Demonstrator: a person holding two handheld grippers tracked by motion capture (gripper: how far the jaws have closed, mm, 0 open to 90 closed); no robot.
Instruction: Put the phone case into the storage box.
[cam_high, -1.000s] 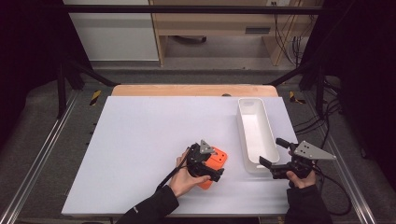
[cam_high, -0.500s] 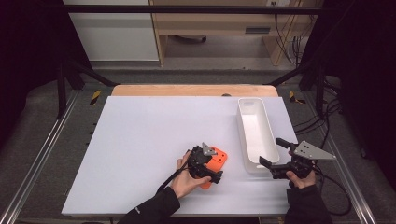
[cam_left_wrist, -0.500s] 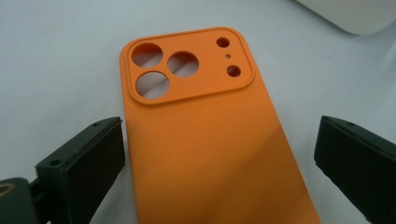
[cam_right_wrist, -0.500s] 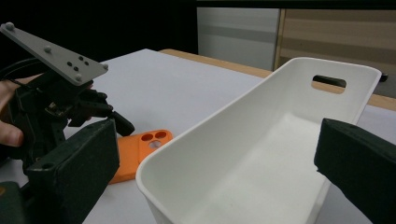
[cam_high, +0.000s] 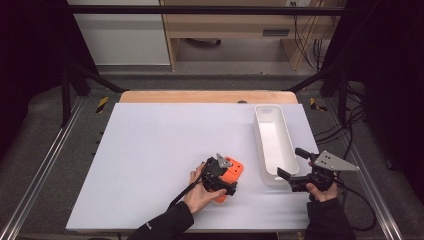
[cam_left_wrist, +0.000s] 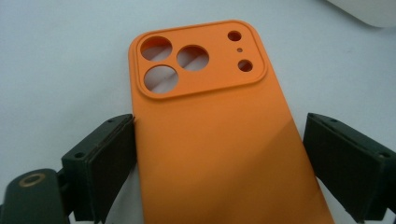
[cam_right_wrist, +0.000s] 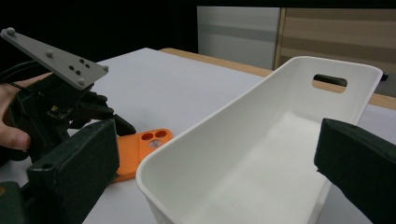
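My left gripper (cam_high: 223, 176) is down over the orange phone case (cam_left_wrist: 215, 130), which lies flat on the white table (cam_high: 150, 150) with its back up. In the left gripper view the case runs straight ahead between my two jaws, its camera cut-outs at the far end. The jaws have just been closing, with the case between them. The jaw on the left of that view sits right at the case's edge, touching or very nearly so; the one on the right stands a little off the other edge, with a strip of table showing between them. So the jaws are wide, straddling the case and not yet squeezing it from both sides.

My right gripper (cam_high: 295, 167) is off to the right of the case, with its jaws spread wide and nothing pressed between them. It faces the near end of the white tray (cam_right_wrist: 261, 154), and in the right gripper view the tray's near corner lies between the jaws while the tray stretches away ahead, a handle slot in its far wall. From there I see the case low on the table to the left of the tray, just beside its near end, with my left hand (cam_right_wrist: 14, 126) and its gripper over it.
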